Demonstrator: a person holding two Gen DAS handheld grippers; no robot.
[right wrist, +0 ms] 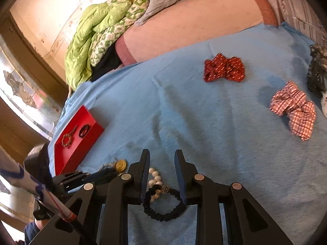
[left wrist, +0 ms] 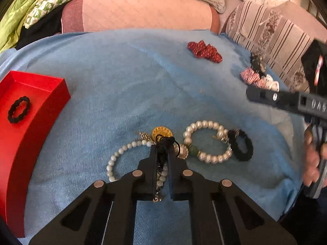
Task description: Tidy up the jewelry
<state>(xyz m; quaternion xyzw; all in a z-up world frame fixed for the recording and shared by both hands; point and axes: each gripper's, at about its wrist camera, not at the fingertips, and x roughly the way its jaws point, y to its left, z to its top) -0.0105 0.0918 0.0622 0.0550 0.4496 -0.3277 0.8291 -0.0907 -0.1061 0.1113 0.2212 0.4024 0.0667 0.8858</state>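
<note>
left gripper (left wrist: 162,143): pinched tight on a black cord necklace (left wrist: 163,140), right over the jewelry pile on the blue blanket (left wrist: 122,81)
right gripper (right wrist: 162,171): spread apart, not gripping, black scrunchie (right wrist: 163,206) below
red tray (left wrist: 30,106): off left, black hair tie (left wrist: 18,109) inside

blue-covered bed (right wrist: 204,122), green quilt (right wrist: 98,30)

R gripper (right wrist: 162,175) over blue bed cover (right wrist: 204,122), jaws apart w/ nothing pressed between; black hair tie (right wrist: 163,216) and pearl bracelet (right wrist: 155,180) lie below the gap. L gripper (right wrist: 106,176) at lower left, beside gold pendant (right wrist: 121,164). Red box (right wrist: 94,134) left — holds two small items. Red bow (right wrist: 223,68), checked scrunchie (right wrist: 294,110) well apart, right.
</note>
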